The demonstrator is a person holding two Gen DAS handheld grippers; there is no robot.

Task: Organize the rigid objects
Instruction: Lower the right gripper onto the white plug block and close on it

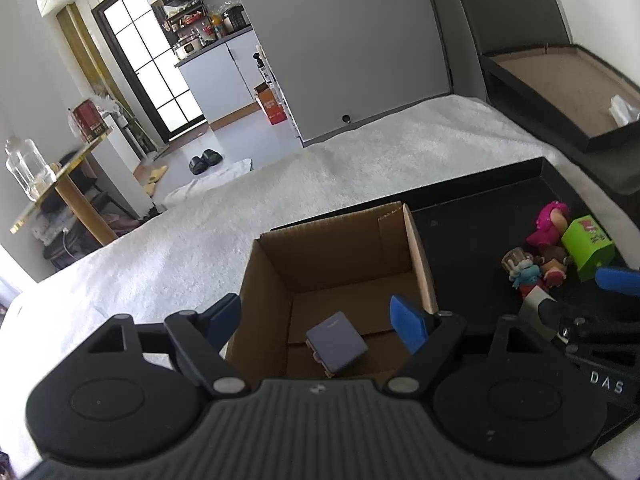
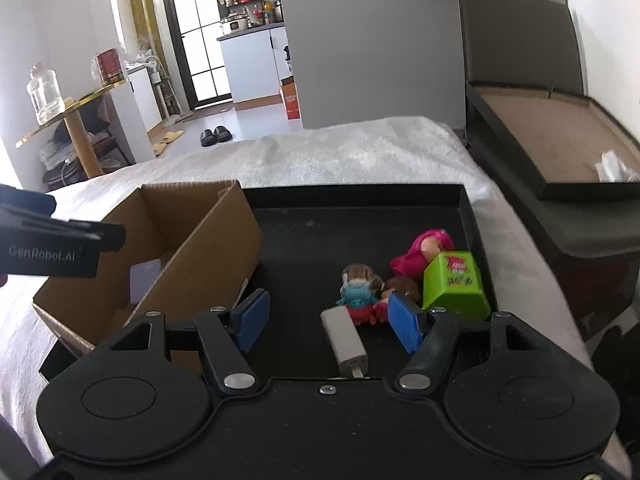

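My left gripper (image 1: 320,322) is open and empty above an open cardboard box (image 1: 280,256). A small purple-grey case (image 1: 337,343) lies on the box floor between the fingers. My right gripper (image 2: 330,320) is open and empty over a black tray (image 2: 360,216). A white charger block (image 2: 347,340) lies on the tray between its fingers. Beyond it stand a blue figure (image 2: 357,294), a brown-haired doll (image 2: 400,286), a pink doll (image 2: 420,254) and a green box (image 2: 456,284). The box (image 2: 192,248) stands at the tray's left.
The tray rests on a white fluffy cover (image 1: 320,168). A dark bed frame with a brown board (image 2: 552,128) stands to the right. A side table with a clear jar (image 2: 44,92) is far left. Slippers (image 2: 216,135) lie on the floor.
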